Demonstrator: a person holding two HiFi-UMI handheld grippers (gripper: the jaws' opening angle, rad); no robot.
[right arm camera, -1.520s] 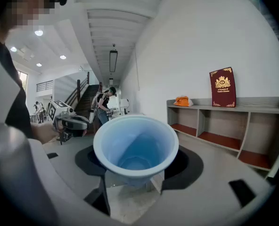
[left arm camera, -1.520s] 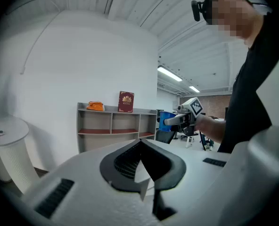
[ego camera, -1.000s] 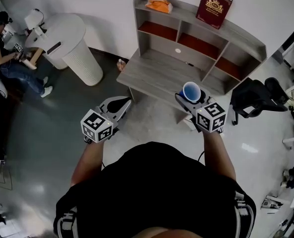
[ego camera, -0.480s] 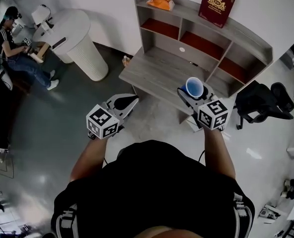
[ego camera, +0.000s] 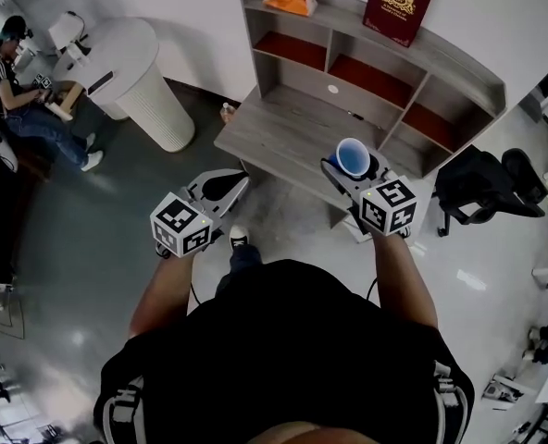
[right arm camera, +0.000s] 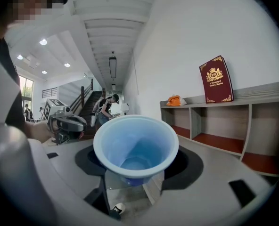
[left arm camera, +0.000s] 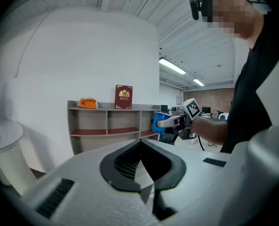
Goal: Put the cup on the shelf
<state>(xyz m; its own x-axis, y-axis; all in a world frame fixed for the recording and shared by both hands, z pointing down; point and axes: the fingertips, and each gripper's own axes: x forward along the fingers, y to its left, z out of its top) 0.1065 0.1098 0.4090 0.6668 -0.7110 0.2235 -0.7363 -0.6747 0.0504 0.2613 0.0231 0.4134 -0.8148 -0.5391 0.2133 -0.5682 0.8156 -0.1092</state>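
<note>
Right gripper (ego camera: 346, 169) is clamped on the blue cup (right arm camera: 135, 145). The cup is upright, mouth up, and its bare blue inside shows down to the bottom. Left gripper (left arm camera: 140, 146) has its jaws pressed together with nothing between them, held level with the right one and well apart from it. Below and between them is the person's shoe (ego camera: 239, 240) on the grey floor.

The cup sits over the near right edge of the desk top (ego camera: 283, 137), short of the cubbies, so it is not on the shelf unit (ego camera: 459, 67). A small white disc (ego camera: 332, 89) lies on the desk top at the back. All three cubbies show red floors.

On the top board, left end, is a crumpled orange item (ego camera: 290, 0) — can't tell if it's cloth or a bag. At the right, a red book (ego camera: 398, 7) with a gold crest stands against the wall.

Further out are a black office chair (ego camera: 482, 185) on the right, and on the left a white round pedestal table (ego camera: 135, 72) with a seated person (ego camera: 19, 100).
</note>
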